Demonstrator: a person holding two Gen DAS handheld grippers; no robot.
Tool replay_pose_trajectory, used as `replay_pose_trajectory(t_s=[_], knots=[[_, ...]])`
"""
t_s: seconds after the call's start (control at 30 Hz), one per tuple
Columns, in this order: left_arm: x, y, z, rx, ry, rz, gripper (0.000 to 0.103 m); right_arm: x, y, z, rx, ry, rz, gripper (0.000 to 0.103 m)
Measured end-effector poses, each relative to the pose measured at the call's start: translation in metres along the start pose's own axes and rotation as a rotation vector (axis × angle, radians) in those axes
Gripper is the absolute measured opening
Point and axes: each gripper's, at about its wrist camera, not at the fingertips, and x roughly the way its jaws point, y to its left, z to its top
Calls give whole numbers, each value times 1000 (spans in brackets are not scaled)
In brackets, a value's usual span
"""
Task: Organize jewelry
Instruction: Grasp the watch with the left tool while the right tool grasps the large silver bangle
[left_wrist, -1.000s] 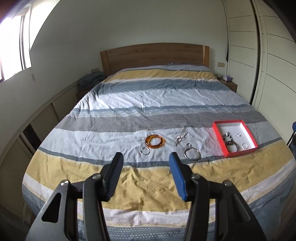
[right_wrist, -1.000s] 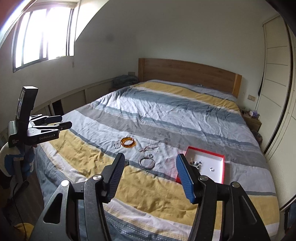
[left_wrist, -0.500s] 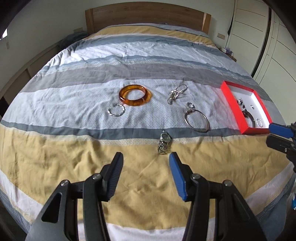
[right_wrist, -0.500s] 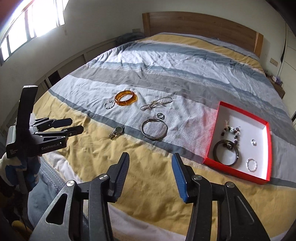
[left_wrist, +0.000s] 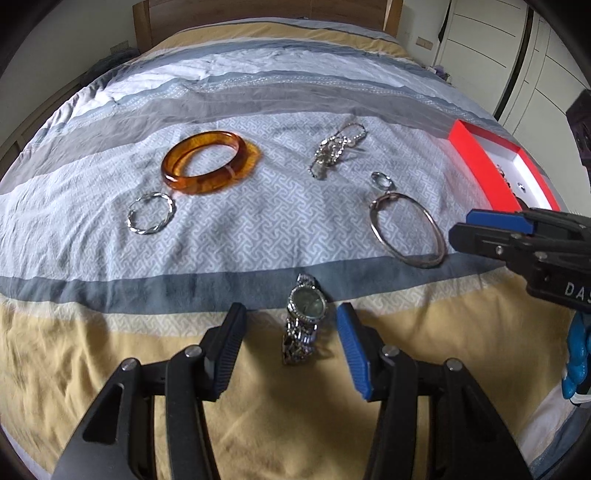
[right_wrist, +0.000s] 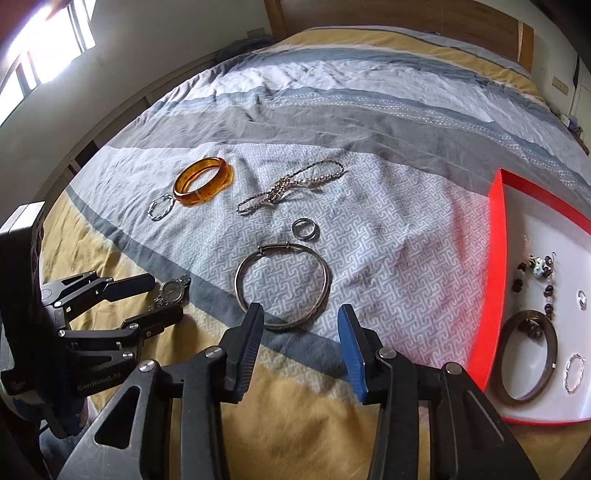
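The watch (left_wrist: 306, 306) lies on the bed (left_wrist: 258, 229) between the left claw (left_wrist: 291, 328)'s open, empty jaws; closing comes next. The right claw (right_wrist: 301, 328), empty, has been narrowing over the silver bangle (right_wrist: 282, 284).

Both wrist cameras are looking steeply down along their fingers at the bedspread (left_wrist: 110, 369), close above its near edge. The left is sitting left of the right; both are sharing the watch (left_wrist: 306, 306) and silver bangle (right_wrist: 282, 286).

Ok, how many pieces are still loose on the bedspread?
6: amber bangle, twisted silver ring beside it, chain necklace, small ring, large silver bangle, wristwatch between the left gripper's fingers.
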Motion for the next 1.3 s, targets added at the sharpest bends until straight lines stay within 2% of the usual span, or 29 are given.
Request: replay_pose_trajectory(t_s=[0.17,0.3,0.47,0.53,0.57,0.6,0.63,0.7,0.9,1.3], knots=[[10,0,1,30,-27,10,46,30,-8,7,25,32,-18,33],[15,0,1,31,-53,11,39,47,-13,7,46,40,-21,31],[15,-3,-1,44,-76,6,20,56,-12,9,37,22,-27,30],[13,-6,-1,57,-77,17,20,56,-12,9,38,11,-29,24],[11,-7,-1,60,-77,22,20,54,-12,9,38,6,-31,15],[8,-7,-2,62,-77,25,20,54,-13,9,39,3,-36,9],[6,-8,-2,62,-75,27,20,52,-14,8,42,-1,-36,8],[1,-8,-3,62,-74,30,20,45,-14,7,47,-11,-42,5],[-28,-8,-10,43,-82,43,20,11,-7,0,41,-60,-60,5],[-113,-22,-12,39,-178,31,20,-97,10,-11,6,-182,-148,4]])
